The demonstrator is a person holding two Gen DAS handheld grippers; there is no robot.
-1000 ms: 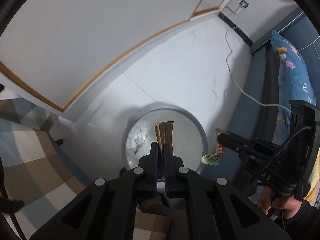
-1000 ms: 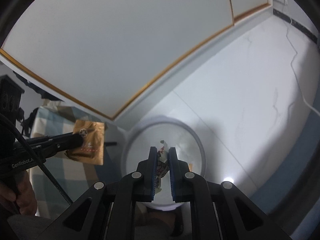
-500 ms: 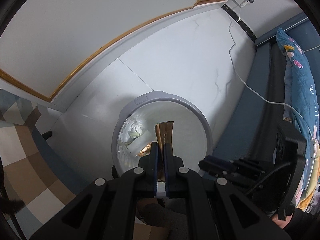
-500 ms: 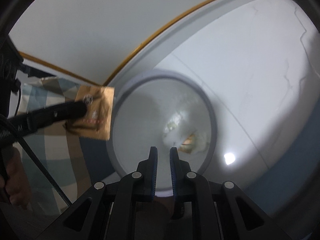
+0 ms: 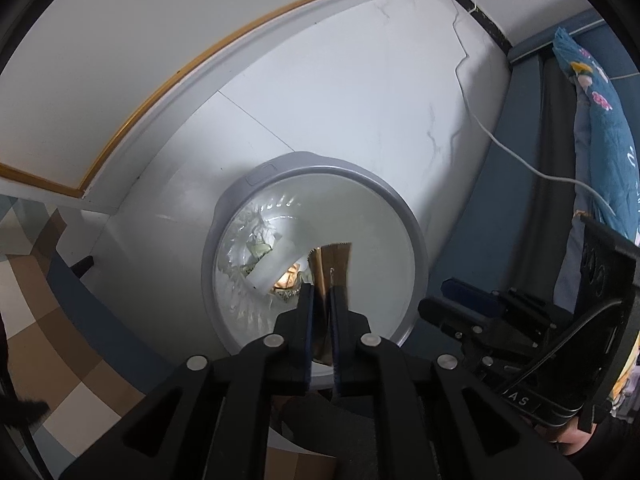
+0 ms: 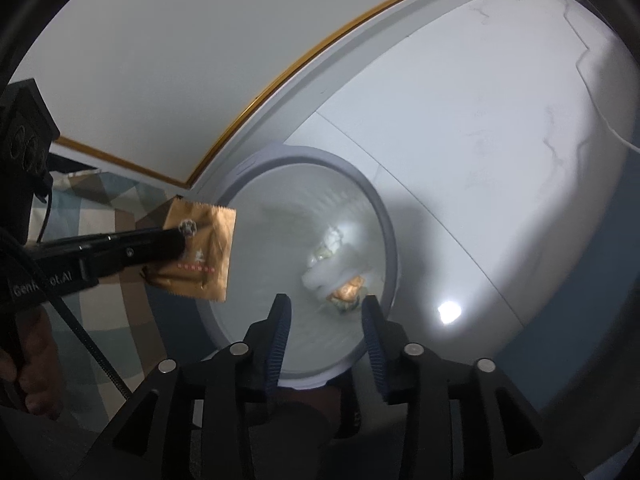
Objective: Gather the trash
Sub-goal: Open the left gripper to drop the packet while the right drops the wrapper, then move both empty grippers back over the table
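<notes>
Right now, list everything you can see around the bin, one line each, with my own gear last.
trash bin: one, grey rim with a clear liner, on the white floor by the wall.
trash in the bin: several pieces, white and orange, at the bottom.
wrapper: one, brown, between the left gripper's fingers over the bin's edge.
cable: one, white, from a wall socket across the floor.
bedding: one, blue with a flower print, far right.
checked cloth: one, brown and blue, left of the bin.
left gripper: black, jaws just starting to open.
right gripper: black, empty, jaws just opening.

"GenRobot.AI" runs along the left gripper's body (image 6: 44, 280); "AS" on the right gripper's body (image 5: 520, 402).
</notes>
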